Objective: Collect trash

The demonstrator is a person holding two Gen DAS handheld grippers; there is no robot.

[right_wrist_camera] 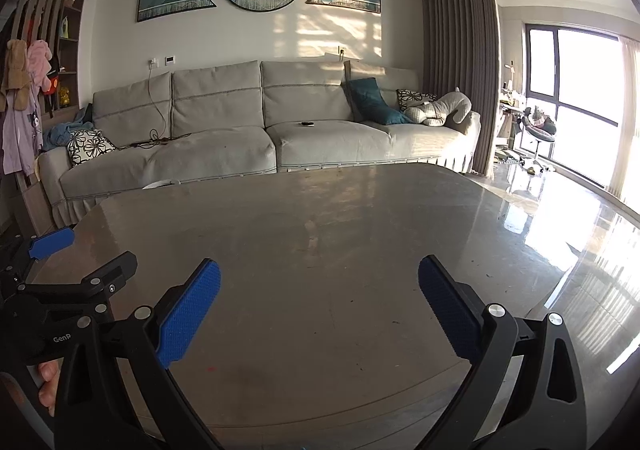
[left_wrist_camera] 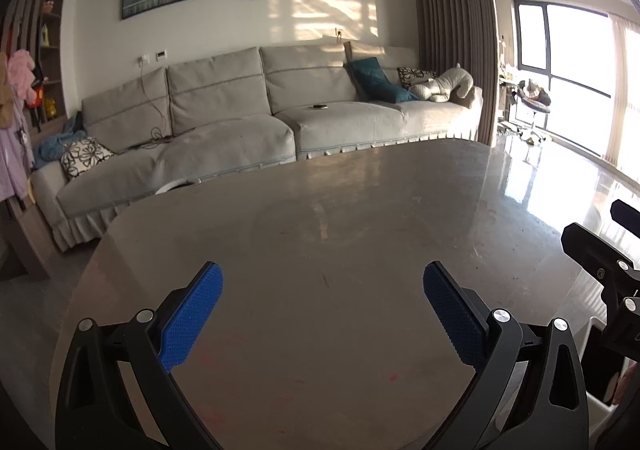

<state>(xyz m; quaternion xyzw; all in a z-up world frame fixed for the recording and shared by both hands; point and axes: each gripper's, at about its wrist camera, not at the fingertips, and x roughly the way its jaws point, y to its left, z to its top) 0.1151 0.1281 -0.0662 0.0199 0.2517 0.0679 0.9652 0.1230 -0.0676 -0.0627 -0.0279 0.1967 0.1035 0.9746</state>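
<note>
My left gripper (left_wrist_camera: 322, 274) hangs open over a grey-brown table (left_wrist_camera: 320, 210), with nothing between its blue pads (left_wrist_camera: 192, 318). My right gripper (right_wrist_camera: 319, 266) is also open and empty over the same table (right_wrist_camera: 320, 218). They are side by side: the right gripper (left_wrist_camera: 596, 224) shows at the right edge of the left wrist view, and the left gripper (right_wrist_camera: 90, 252) at the left edge of the right wrist view. A hand (right_wrist_camera: 48, 382) holds the left one. No trash shows on the tabletop in either view, only faint red marks.
A long grey sofa (left_wrist_camera: 240, 122) with cushions, a cable and a plush toy stands behind the table. A white round rim (left_wrist_camera: 176, 184) peeks over the table's far edge. Something white (left_wrist_camera: 600, 390) sits low on the right. Glossy floor (right_wrist_camera: 560, 210) runs right toward the windows.
</note>
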